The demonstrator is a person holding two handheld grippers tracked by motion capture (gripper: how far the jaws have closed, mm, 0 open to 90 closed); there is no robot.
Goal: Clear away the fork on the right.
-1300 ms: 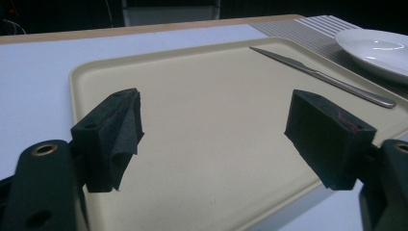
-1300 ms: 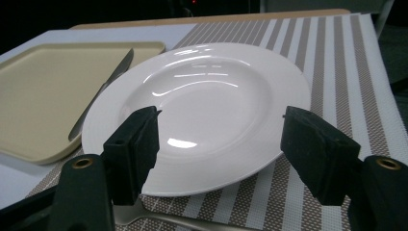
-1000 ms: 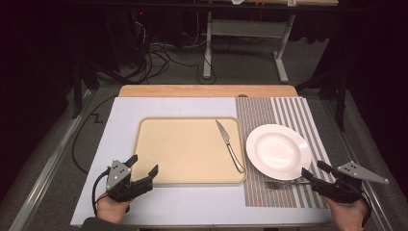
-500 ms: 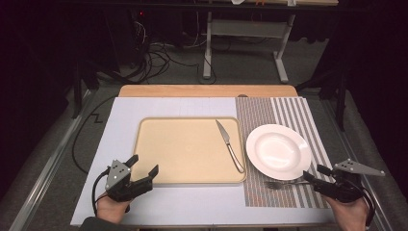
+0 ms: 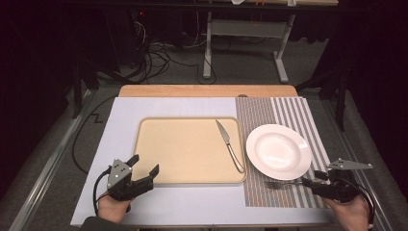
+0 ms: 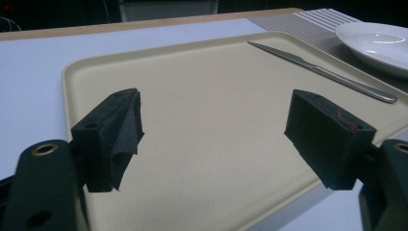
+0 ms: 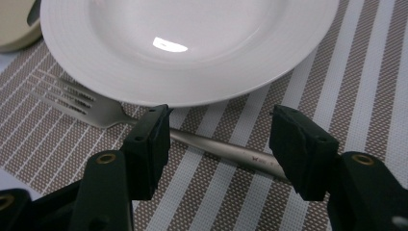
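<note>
Right gripper view: the right gripper (image 7: pixel 219 144) is straddling the handle of a fork (image 7: pixel 96 108) on the striped placemat (image 7: pixel 365 72), its jaws having just been closing, with the handle lying between them and gaps showing on either side of it. The fork is lying just beside the near rim of the white plate (image 7: pixel 192 53), tines pointing toward the beige tray (image 7: pixel 14 29). From the high view, the fork (image 5: pixel 284 183) is resting on the placemat (image 5: pixel 284 113) between the plate (image 5: pixel 278 151) and the table's near edge, the right gripper (image 5: pixel 315 184) reaching in from the right. A knife (image 5: pixel 229 145) is lying along the tray's (image 5: pixel 187 149) right side. The left gripper (image 5: pixel 144 166) is hovering at the tray's near left corner, jaws standing wide with nothing between them.
</note>
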